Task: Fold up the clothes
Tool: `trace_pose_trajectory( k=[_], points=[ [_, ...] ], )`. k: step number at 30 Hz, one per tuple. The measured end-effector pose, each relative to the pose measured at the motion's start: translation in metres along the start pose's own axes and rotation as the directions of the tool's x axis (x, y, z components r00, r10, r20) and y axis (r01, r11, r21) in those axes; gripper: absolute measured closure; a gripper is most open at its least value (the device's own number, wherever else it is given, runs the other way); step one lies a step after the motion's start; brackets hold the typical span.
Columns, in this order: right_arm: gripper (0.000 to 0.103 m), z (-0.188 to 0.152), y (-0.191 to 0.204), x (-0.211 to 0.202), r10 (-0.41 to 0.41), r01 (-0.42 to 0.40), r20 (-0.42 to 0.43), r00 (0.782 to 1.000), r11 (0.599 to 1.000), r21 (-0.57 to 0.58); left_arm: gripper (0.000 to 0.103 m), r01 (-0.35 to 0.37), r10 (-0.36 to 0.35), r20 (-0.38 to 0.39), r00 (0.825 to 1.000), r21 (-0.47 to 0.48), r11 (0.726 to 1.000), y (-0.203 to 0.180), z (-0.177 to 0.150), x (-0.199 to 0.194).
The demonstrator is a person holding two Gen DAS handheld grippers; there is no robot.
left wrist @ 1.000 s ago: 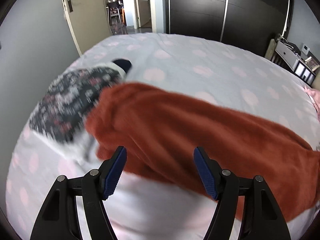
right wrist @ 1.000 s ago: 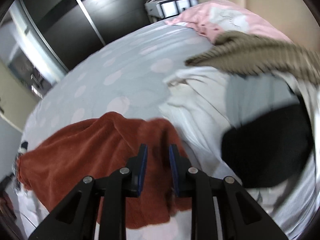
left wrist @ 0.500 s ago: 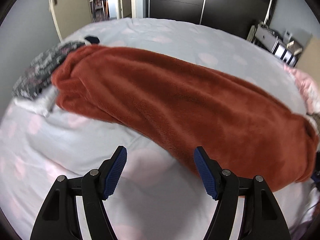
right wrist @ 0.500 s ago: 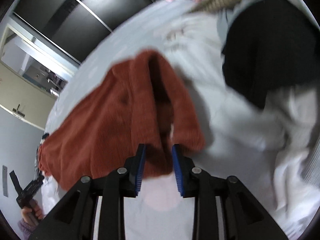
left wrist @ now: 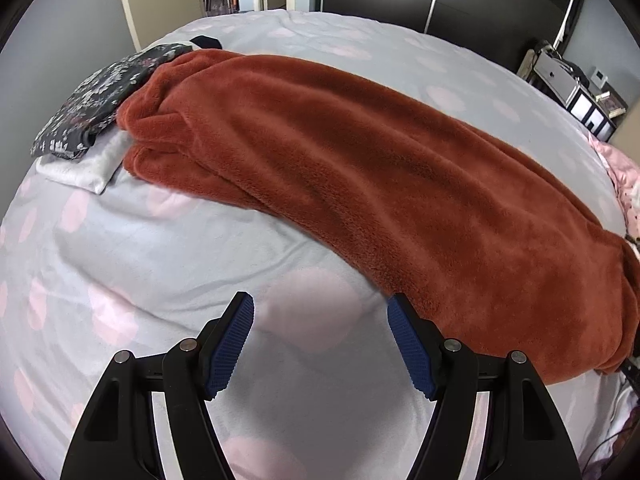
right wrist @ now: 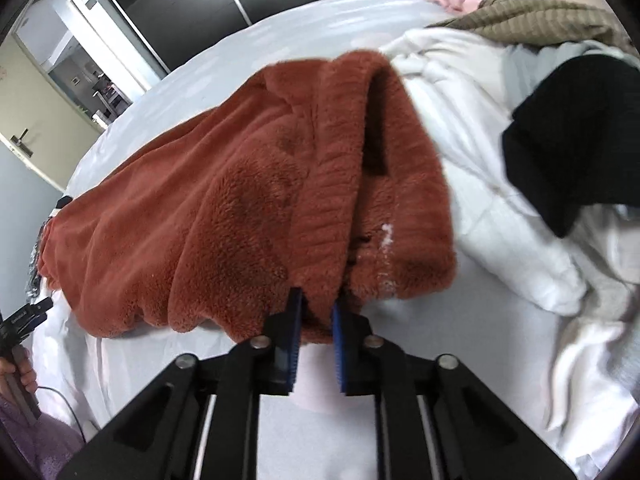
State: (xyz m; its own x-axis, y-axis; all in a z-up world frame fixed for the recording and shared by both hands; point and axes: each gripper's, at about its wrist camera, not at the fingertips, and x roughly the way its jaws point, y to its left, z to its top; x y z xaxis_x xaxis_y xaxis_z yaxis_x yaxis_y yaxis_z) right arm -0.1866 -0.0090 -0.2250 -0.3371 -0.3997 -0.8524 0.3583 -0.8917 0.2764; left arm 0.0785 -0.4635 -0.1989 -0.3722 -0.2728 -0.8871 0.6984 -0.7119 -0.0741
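Rust-red fleece garment (left wrist: 360,168) lies stretched in a long band across the grey bed sheet with pink spots (left wrist: 160,248), one end at the dark floral folded cloth (left wrist: 100,96), the other end at my right side

Right gripper (right wrist: 316,332): jaws closing on the ribbed hem edge (right wrist: 328,200) of the fleece, fabric is between the pads and looks pinched. Left gripper (left wrist: 320,344): jaws wide apart, nothing between them, hovering over bare sheet just beside the fleece's near edge

Handling, my read: thick plush, soft, zero stiffness, so it sags and bunches wherever unsupported. Bulky but light. Pile is grippy, slip unlikely, but a shallow bite only grabs fuzz. Doubled layers may shear apart if I pinch just the top one

Where to hold: ribbed hem on the right is the firmest spot. For the left, take the near edge at the far end, through all layers

Pile of white, black and olive clothes (right wrist: 540,140) sits just right of the fleece, keep clear of it
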Motion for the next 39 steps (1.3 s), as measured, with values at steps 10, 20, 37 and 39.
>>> trace_pose_trajectory(
  k=[10,20,37,39],
  points=[
    [0.095,0.006,-0.01,-0.044,-0.251,0.242,0.175,0.952,0.968,0.074,0.032,0.011,-0.011,0.008,1.0,-0.065,0.998,0.015,-0.002,-0.008],
    [0.089,0.008,-0.058,-0.015,-0.204,0.199,0.011,0.979,0.965,0.168,0.032,0.042,-0.041,0.011,0.999,-0.124,0.991,0.029,0.001,-0.011],
    [0.046,0.042,-0.092,-0.039,-0.028,-0.008,0.196,0.98,0.984,0.179,0.032,0.069,-0.071,-0.02,0.997,-0.08,0.994,0.016,0.003,0.002],
    [0.045,0.041,-0.093,-0.032,-0.005,-0.025,0.17,0.985,0.985,0.172,0.032,0.067,-0.069,-0.027,0.997,-0.079,0.995,0.015,0.004,0.006]
  ],
)
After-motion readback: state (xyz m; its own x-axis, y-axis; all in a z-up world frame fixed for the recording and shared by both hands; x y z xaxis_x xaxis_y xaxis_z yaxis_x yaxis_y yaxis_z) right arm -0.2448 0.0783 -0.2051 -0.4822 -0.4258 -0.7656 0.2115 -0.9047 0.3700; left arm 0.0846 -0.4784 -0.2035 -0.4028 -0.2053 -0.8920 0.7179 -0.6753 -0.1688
